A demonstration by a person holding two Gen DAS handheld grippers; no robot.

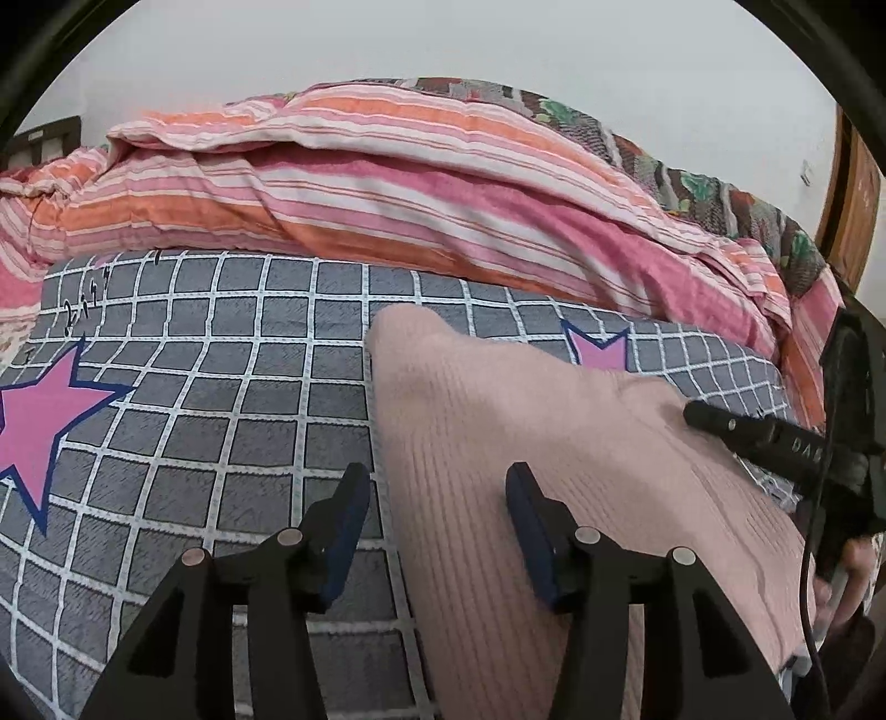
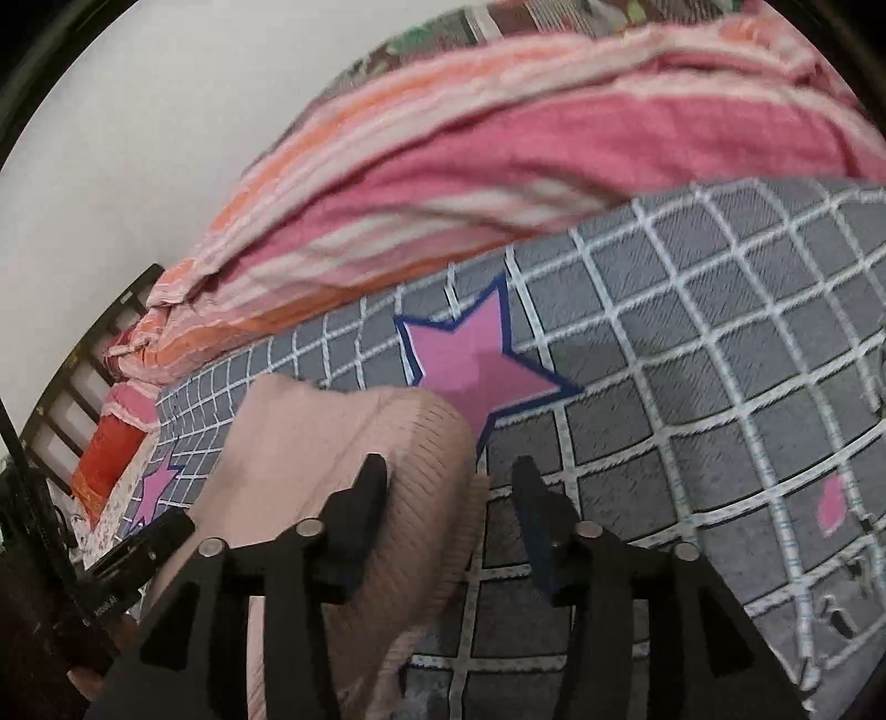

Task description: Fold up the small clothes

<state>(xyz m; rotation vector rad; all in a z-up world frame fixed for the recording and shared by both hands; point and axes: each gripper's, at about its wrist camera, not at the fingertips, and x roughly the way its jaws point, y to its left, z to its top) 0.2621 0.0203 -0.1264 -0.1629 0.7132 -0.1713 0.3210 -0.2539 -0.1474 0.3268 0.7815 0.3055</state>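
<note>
A pink ribbed garment (image 1: pixel 531 454) lies on the grey checked bed sheet (image 1: pixel 221 399), with a striped quilt (image 1: pixel 387 183) heaped beyond it at twelve o'clock. The left hand-held gripper (image 1: pixel 437 531) stands half open over the garment's left edge, gripping nothing. The right hand-held gripper (image 2: pixel 451 518) stands half open astride its right edge, pads clear of it.

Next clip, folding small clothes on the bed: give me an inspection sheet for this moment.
Surface: grey checked sheet with pink stars.
Job's things: pink ribbed garment lying on the sheet.
Clutter: nothing seen.
Grippers: left gripper open over the garment's edge; right gripper open, nothing pinched.
Cables: black cable beside the right gripper's body.
Surroundings: striped pink and orange quilt, white wall, dark bed frame.
</note>
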